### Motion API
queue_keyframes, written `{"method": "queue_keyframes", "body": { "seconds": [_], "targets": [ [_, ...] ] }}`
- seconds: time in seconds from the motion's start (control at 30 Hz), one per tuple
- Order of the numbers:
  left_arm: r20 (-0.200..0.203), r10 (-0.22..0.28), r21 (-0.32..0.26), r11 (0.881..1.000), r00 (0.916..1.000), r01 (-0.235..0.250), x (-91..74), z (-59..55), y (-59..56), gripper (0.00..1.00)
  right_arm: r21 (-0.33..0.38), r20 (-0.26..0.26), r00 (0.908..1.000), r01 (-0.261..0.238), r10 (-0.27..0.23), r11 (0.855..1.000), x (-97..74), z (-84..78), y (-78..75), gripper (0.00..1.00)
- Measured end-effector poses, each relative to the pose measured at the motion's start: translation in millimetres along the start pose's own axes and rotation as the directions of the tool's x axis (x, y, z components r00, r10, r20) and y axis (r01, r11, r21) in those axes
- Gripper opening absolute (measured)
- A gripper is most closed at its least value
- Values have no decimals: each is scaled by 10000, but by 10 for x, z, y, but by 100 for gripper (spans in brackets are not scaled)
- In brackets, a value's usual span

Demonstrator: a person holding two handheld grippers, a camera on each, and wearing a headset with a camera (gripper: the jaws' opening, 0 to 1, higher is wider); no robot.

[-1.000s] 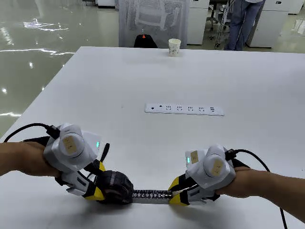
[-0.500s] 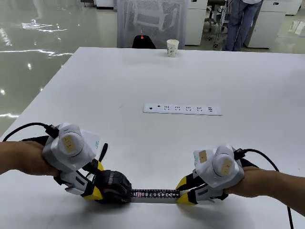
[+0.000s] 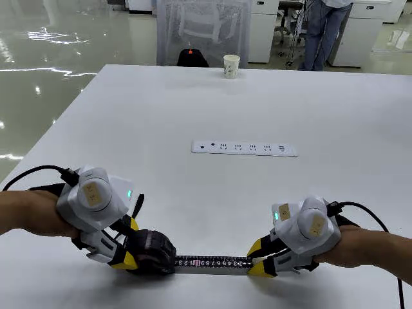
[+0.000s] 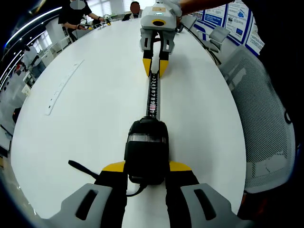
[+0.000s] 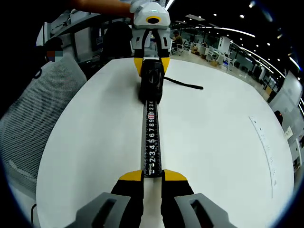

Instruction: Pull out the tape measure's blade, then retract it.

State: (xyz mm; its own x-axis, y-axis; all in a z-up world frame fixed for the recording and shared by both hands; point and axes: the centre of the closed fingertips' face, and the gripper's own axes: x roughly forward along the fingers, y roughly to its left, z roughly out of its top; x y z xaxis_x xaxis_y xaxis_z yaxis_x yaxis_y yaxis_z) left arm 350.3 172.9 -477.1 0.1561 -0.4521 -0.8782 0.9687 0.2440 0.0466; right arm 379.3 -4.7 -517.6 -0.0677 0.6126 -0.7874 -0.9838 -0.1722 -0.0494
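Blade [image 3: 212,262] ran left to right along the bench [image 3: 193,103]. Left tool [image 3: 131,244] clamped the case [image 3: 154,251]; right tool [image 3: 256,259] pinched the blade tip.

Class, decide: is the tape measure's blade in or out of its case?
Out: a numbered stretch of blade runs from the case to the right gripper.

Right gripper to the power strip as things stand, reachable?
Probably not right now: the right gripper has its jaws shut on the end of the tape measure's blade, so it is occupied. Once freed, likely yes: nothing lies on the table between it and the power strip.
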Motion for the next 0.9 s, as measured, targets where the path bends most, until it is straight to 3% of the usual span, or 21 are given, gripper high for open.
{"method": "queue_keyframes", "body": {
  "seconds": [0.9],
  "targets": [
    [0,-23,-44,10000,10000,23,2,-10,20,25,329,-525,9986,60,-42,9994,-252,-319,17,9]
  ]
}}
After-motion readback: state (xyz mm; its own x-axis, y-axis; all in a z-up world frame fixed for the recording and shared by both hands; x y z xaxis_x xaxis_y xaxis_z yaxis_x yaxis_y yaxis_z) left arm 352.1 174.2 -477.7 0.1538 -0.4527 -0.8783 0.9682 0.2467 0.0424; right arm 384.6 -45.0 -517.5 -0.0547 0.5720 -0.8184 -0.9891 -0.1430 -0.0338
